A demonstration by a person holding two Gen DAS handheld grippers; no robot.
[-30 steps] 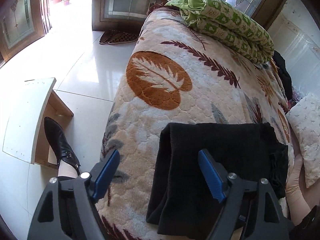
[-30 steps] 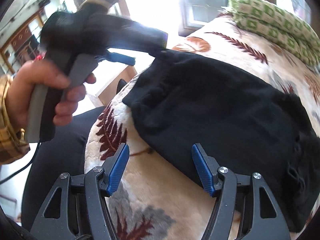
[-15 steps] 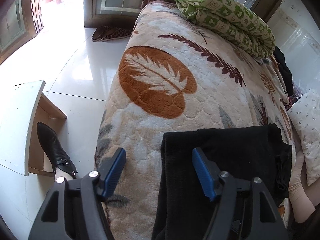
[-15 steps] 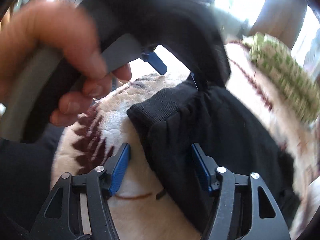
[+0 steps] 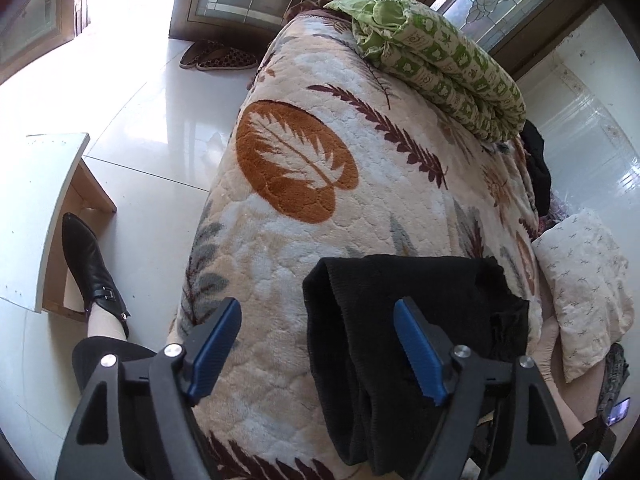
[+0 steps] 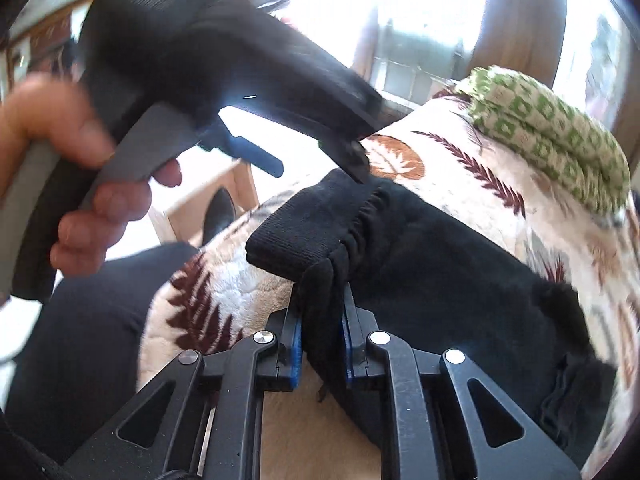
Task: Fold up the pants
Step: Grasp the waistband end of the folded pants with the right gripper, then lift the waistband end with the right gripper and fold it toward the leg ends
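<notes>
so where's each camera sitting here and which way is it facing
Left wrist: on the left gripper, looking down along its opening blue fingers over the black pants and leaf blanket; a boot and leg show by the floor.
Right wrist: on the right gripper, jaws closing on a pinched fold of the pants; the person's hand holding the left gripper shows at upper left.
Shared: pants, blanket, the green quilt.

The person's hand (image 6: pixel 80 184) on the left gripper (image 6: pixel 316 160) is motion-blurred, and the pants (image 5: pixel 400 360) run off the bottom edge.
</notes>
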